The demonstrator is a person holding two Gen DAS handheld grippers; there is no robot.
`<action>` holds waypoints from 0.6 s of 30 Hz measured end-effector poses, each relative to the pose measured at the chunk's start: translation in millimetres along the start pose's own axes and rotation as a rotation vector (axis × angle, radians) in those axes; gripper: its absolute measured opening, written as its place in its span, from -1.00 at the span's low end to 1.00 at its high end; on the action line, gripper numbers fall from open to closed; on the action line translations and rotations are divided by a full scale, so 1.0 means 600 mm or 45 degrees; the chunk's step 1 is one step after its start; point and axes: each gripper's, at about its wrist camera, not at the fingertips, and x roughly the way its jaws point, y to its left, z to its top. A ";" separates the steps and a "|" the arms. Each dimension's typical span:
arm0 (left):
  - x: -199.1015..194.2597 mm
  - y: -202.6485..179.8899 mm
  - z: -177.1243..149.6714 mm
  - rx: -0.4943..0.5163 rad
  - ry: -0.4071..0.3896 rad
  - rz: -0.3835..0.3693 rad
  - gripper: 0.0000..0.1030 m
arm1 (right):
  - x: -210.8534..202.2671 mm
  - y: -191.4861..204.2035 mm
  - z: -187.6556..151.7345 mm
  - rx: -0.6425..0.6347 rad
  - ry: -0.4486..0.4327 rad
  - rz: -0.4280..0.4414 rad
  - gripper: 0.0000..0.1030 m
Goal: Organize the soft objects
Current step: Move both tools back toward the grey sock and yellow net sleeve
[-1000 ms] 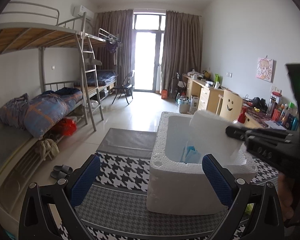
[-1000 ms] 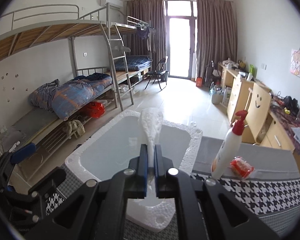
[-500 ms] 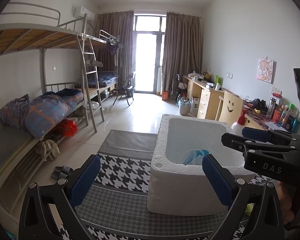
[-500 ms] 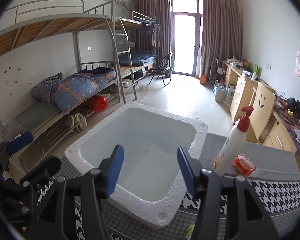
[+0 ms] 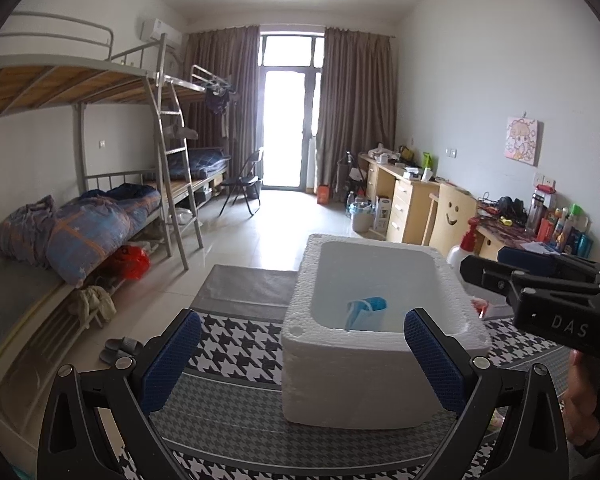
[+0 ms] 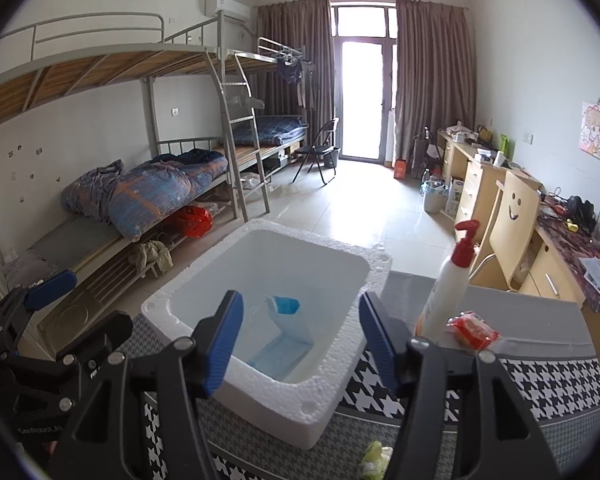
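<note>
A white foam box [image 5: 380,376] stands open on a houndstooth cloth; it also shows in the right wrist view [image 6: 300,404]. Inside it lie a blue face mask [image 5: 364,312], also in the right wrist view [image 6: 282,306], and a pale flat foam piece [image 6: 276,356]. My left gripper [image 5: 300,360] is open and empty in front of the box. My right gripper [image 6: 300,344] is open and empty above the box's near rim; it appears at the right of the left wrist view [image 5: 540,284].
A white pump bottle [image 6: 448,284] with a red top and a red packet [image 6: 472,332] sit right of the box. A yellow-green scrap [image 6: 374,456] lies in front. Bunk beds [image 6: 140,184] stand at left, desks [image 6: 484,188] at right.
One second ago my right gripper was shut on a white foam piece above the box. It opened, the piece dropped inside, and the gripper drew back.
</note>
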 end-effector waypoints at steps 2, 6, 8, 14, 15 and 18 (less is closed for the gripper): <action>-0.006 -0.005 0.003 0.005 -0.007 -0.015 0.98 | -0.010 -0.003 -0.001 0.006 -0.014 -0.010 0.26; -0.018 -0.013 0.009 0.015 -0.033 -0.029 0.98 | -0.033 -0.012 -0.002 0.017 -0.051 -0.032 0.36; -0.022 -0.017 0.012 0.022 -0.041 -0.038 0.98 | -0.043 -0.016 -0.005 0.023 -0.067 -0.047 0.38; -0.038 -0.027 0.009 0.034 -0.056 -0.059 0.98 | -0.067 -0.021 -0.016 0.041 -0.095 -0.058 0.58; -0.040 -0.029 0.009 0.036 -0.058 -0.063 0.98 | -0.073 -0.022 -0.020 0.043 -0.102 -0.055 0.62; -0.043 -0.038 0.008 0.051 -0.060 -0.069 0.98 | -0.088 -0.023 -0.030 0.048 -0.122 -0.048 0.70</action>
